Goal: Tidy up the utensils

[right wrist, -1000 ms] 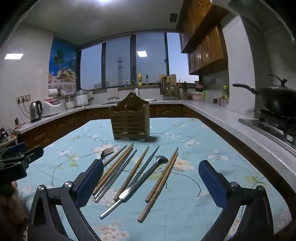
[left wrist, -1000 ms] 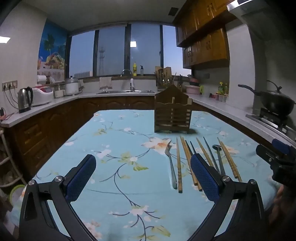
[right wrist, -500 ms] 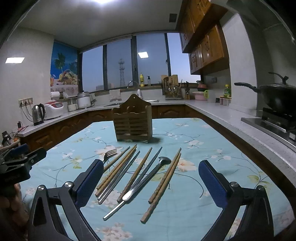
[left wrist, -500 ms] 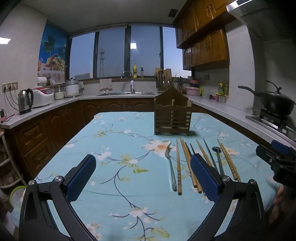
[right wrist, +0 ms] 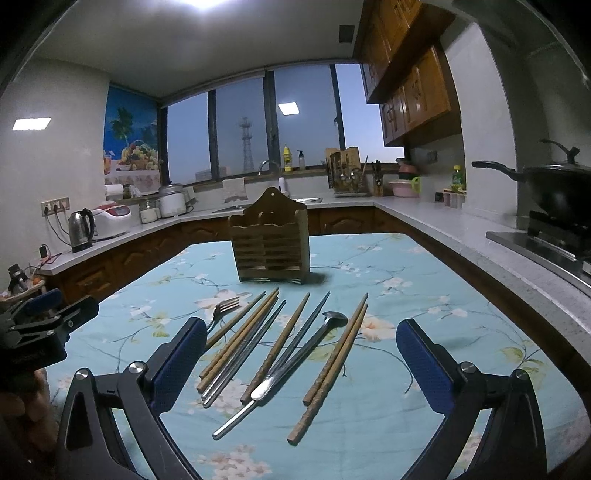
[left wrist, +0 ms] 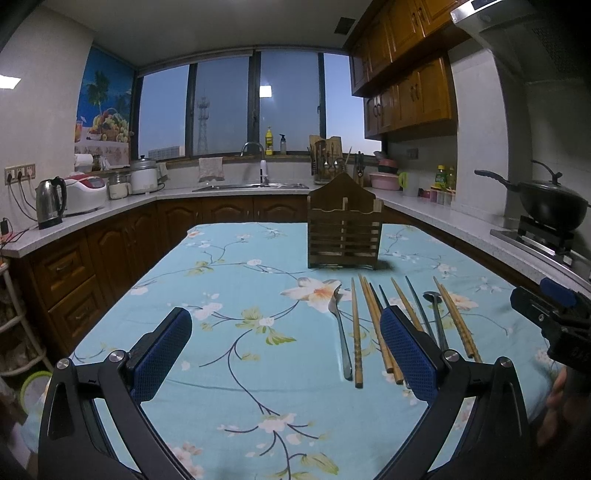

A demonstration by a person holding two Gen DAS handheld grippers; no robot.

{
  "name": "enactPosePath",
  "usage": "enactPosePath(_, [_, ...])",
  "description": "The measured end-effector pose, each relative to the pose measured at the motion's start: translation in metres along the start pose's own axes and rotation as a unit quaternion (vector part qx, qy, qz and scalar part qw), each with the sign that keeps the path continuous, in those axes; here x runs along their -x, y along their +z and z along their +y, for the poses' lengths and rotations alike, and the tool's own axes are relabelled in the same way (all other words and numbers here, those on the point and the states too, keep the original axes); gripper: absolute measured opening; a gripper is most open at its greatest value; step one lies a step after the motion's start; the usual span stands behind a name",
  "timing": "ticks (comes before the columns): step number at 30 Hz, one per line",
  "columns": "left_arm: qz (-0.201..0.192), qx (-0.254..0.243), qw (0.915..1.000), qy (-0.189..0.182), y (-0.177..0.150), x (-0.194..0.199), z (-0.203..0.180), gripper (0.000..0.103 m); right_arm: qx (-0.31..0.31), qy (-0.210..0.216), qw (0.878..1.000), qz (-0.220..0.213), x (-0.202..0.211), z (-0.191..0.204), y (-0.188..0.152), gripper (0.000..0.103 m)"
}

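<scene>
Both grippers wide, empty — left gripper (left wrist: 284, 343), right gripper (right wrist: 299, 350). Utensil row (right wrist: 280, 343) flat on tablecloth, wooden holder (right wrist: 271, 245) at 12 o'clock beyond. Pinch one piece mid-shaft, lift level — neighbours touch

— How does the light look to you?

— You are working in dim, bluish light. A ceiling panel (right wrist: 207, 3) glares white at the top edge of your right view, and dusk sky shows through the window (left wrist: 229, 107), where a square lamp reflection sits on the glass.

— Shadows? Sharpness?

— The wooden holder (right wrist: 269, 243) casts a soft shadow to its right on the tablecloth (left wrist: 236, 332). Your frames curve strongly at the edges, with black corners; the centre stays sharp.
</scene>
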State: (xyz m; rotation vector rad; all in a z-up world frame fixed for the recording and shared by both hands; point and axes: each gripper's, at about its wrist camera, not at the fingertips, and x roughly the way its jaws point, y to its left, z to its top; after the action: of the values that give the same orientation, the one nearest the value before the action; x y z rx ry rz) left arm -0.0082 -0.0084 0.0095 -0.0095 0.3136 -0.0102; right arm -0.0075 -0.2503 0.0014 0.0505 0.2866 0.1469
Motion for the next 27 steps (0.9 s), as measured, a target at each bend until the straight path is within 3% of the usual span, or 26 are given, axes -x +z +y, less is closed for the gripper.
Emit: enactPosePath(27, [0.001, -0.001, 1.0, 0.0, -0.0028, 0.0019, -0.0019, 0.103, -0.003, 0.007, 1.0, 0.004, -0.0013, 0.0007, -0.0007, 0.103])
